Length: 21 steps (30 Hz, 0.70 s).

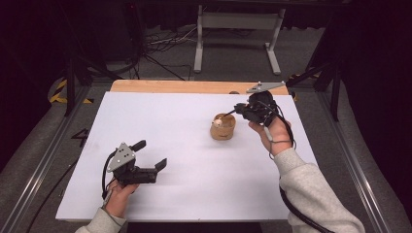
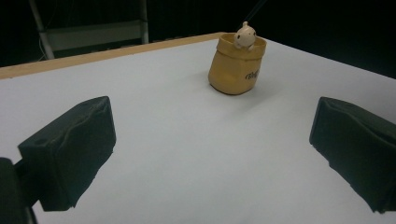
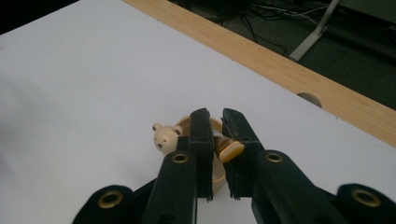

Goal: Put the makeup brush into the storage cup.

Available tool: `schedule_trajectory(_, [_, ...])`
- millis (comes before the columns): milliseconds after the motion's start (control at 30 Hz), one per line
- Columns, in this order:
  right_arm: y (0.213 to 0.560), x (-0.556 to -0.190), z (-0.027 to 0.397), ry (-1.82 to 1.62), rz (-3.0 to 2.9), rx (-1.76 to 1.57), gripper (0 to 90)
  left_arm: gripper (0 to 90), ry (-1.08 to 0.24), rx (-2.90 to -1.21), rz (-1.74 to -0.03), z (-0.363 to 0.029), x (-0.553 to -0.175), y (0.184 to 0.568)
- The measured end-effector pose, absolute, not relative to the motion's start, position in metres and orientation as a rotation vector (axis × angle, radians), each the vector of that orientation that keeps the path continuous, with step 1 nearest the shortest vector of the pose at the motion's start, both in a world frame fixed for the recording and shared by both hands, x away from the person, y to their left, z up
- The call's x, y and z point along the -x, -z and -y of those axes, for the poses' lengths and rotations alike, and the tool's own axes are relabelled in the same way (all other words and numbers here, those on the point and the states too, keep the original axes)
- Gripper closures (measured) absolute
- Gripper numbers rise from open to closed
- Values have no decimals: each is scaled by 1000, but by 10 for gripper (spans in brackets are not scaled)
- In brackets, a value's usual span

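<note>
A tan, sack-shaped cup stands right of the white board's middle. A small cream bear figurine hangs tilted at its mouth, with my right gripper shut on it. In the right gripper view the jaws pinch the bear's body; its head sticks out left, a foot shows between the jaws, and the cup's rim lies below. My left gripper rests open and empty near the front left. The left gripper view looks between its wide jaws to the cup and bear farther off.
The white board covers a wooden table whose bare strip runs along the far edge, with a round hole in it. Beyond stand a white metal frame and floor cables.
</note>
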State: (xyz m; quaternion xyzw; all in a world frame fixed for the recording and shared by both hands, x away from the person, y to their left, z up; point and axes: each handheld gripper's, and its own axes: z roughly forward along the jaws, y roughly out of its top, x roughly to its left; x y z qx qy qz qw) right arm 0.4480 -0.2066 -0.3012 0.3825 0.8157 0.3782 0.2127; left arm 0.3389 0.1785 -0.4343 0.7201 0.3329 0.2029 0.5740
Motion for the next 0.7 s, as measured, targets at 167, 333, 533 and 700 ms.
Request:
schedule_trajectory(167, [306, -452, 204, -1008, -2284, -1070, 827, 12, -474, -1688, -777, -179, -339, 434])
schedule_trajectory(333, [312, -457, 202, -980, -2306, -1076, 827, 12, -474, -1688, -781, -179, -339, 434])
schedule_trajectory(533, [317, -460, 198, -945, -2332, -1077, 826, 12, -472, -1692, -772, -178, -339, 434])
schedule_trajectory(700, [319, -462, 195, -918, -2358, -1078, 826, 12, -471, -1691, -766, -177, -339, 433])
